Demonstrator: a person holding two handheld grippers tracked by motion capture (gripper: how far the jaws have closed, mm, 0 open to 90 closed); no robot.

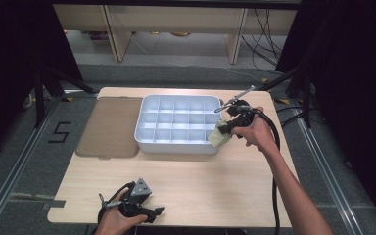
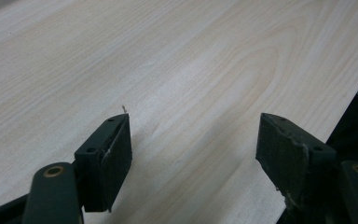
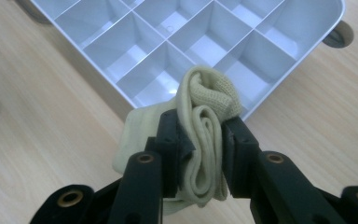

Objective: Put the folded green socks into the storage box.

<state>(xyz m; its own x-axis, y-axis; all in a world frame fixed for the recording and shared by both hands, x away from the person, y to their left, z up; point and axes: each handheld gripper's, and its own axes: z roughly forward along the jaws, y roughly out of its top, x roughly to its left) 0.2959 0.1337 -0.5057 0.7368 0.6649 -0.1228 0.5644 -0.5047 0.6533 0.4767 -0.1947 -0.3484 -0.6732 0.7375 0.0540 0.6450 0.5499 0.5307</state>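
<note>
A rolled pale yellow sock [image 3: 205, 135] is pinched between the jaws of my right gripper [image 3: 200, 144], which is shut on it. In the high view the sock [image 1: 219, 135] hangs at the front right corner of a white compartment tray [image 1: 142, 128], with the right gripper [image 1: 229, 128] just beside the tray's right wall. The tray's cells [image 3: 200, 42] lie just beyond the sock, and the ones I can see hold nothing. My left gripper [image 1: 154, 213] rests near the table's front edge, open, with bare wood between its fingers [image 2: 112, 154].
A brown flat mat [image 1: 108, 127] lies left of the tray. The wooden table [image 1: 200, 181] has free room in front of the tray. Black cables trail from both grippers. Beyond the table stand shelving legs and floor cables.
</note>
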